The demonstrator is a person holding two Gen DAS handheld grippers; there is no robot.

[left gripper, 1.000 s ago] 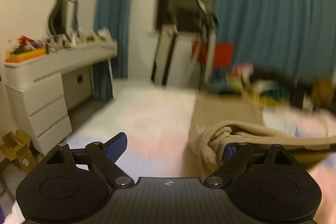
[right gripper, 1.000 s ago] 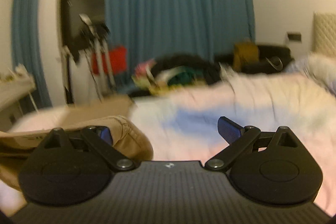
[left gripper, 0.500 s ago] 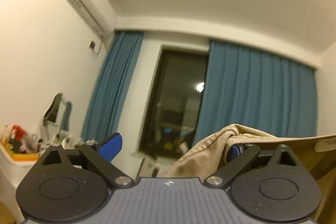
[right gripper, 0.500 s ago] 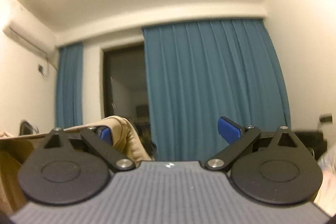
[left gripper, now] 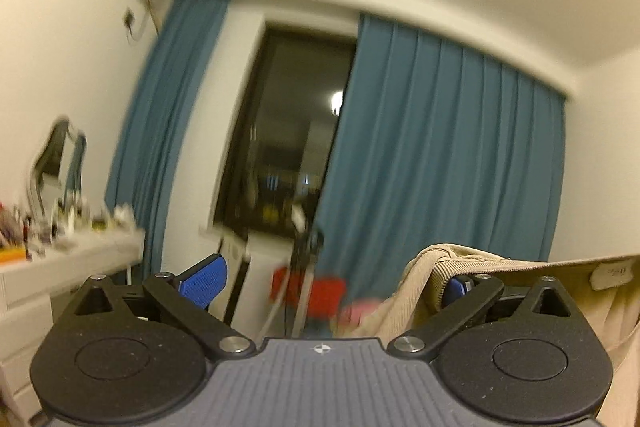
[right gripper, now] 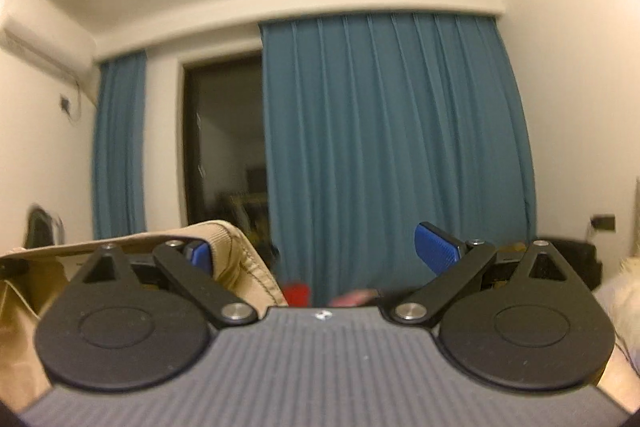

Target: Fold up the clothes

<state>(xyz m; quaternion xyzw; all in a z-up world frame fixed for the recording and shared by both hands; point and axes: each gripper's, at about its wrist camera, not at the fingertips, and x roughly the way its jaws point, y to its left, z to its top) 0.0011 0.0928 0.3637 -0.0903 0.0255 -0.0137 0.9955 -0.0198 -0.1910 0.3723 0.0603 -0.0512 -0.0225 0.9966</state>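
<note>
1. Hanging between both grippers: tan corduroy-waistband trousers [left gripper: 472, 259], raised off any surface so they drape straight for folding.
2. Left gripper [left gripper: 332, 283]: jaws opening wide, waistband hooked over its right finger only.
3. Right gripper [right gripper: 320, 255]: spread, waistband draped over its left finger.

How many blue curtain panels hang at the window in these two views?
2. A narrow curtain panel hangs left of the dark window; a wide curtain panel hangs right of it. Both wrist views show the same pair.

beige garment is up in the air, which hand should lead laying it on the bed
Right gripper, probably: bedding shows at its outer side, while the left gripper, jaws opening, faces the dresser. Both hook the beige garment over one finger only.
</note>
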